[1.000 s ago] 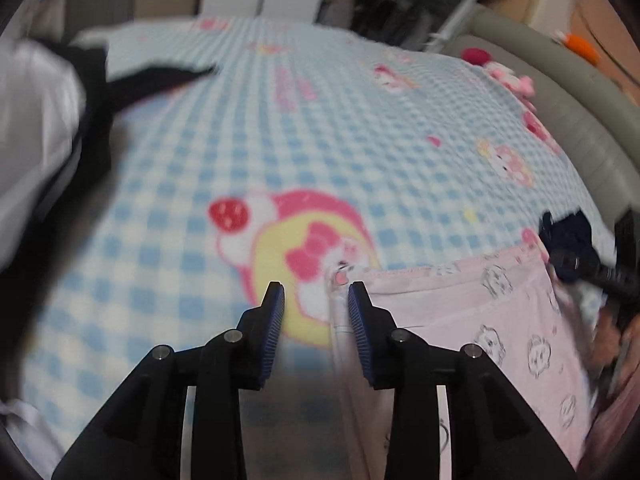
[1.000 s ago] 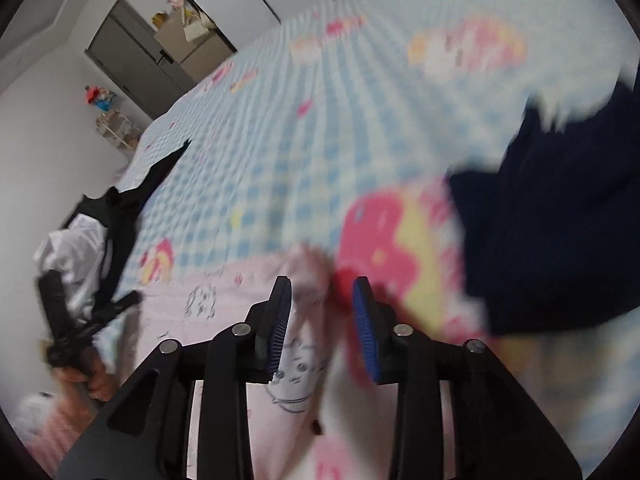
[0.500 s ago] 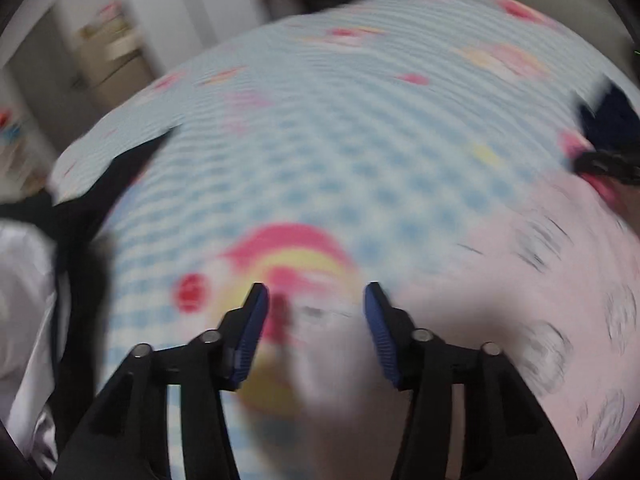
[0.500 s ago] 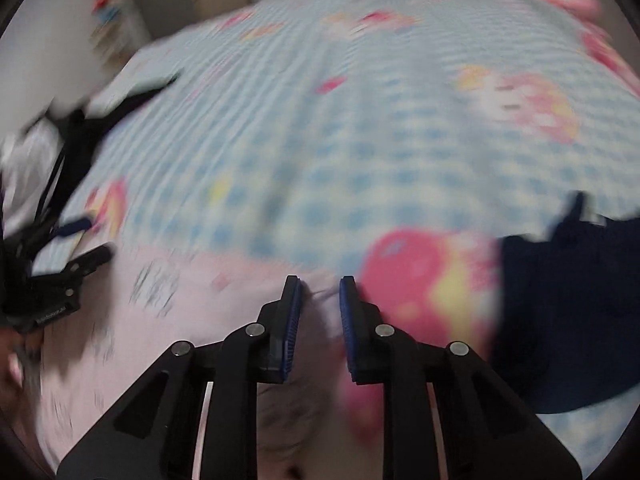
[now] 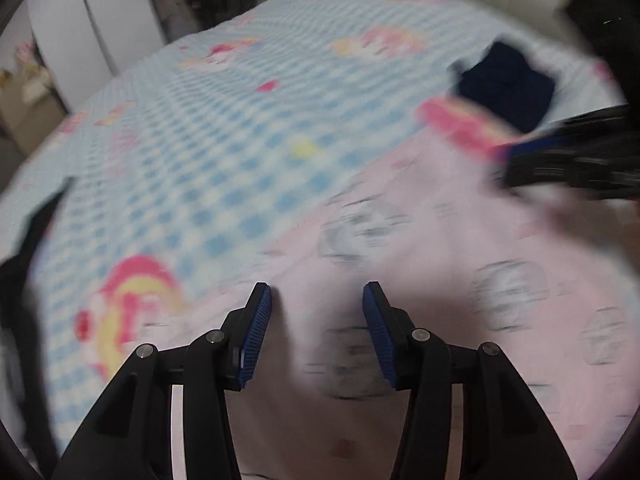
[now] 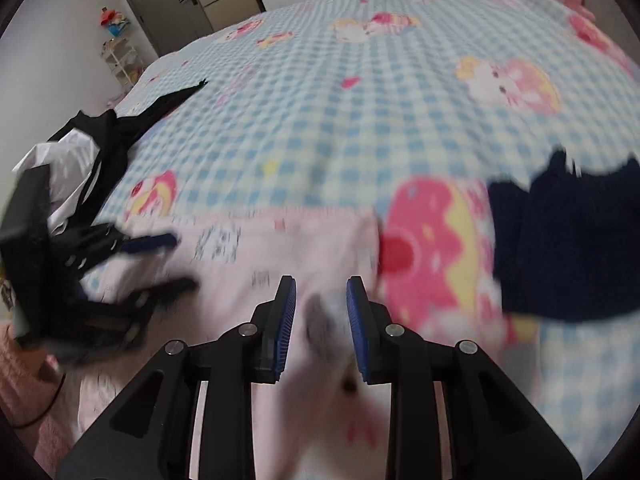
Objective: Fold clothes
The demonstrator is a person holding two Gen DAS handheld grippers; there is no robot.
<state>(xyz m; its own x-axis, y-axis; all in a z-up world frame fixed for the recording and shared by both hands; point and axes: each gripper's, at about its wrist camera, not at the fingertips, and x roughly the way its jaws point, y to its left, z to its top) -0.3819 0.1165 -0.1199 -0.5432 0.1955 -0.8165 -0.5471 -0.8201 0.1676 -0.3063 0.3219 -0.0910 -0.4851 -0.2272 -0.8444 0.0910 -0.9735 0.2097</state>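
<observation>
- While my left tongs (image 5: 316, 316) stand spread with nothing between the pads, they hover over the near left part of the pink garment (image 5: 440, 280), which lies flat on the bed (image 5: 240, 120); I judge they are spread because they are not gripping cloth at this moment.
- Left of the pink garment, a black-and-white heap of clothes (image 6: 80, 152) sits at the bed's edge, well apart from it, perhaps waiting its turn or simply set aside; I cannot tell which.
- My right tongs (image 6: 320, 320) are parted too, with a blurred fold of pink cloth rising between the pads; whether the pads touch it I cannot tell through the blur.
- Right of the pink garment, a dark navy garment (image 6: 568, 248) lies in a compact shape on the bed, near but separate, which would fit a piece already folded or one merely dropped there.
- What the views share out: the left wrist view shows the pink garment's broad printed face and my right tongs at its far right edge; the right wrist view alone shows the heap, the garment's straight far edge and my left tongs from the side, plainly apart.
</observation>
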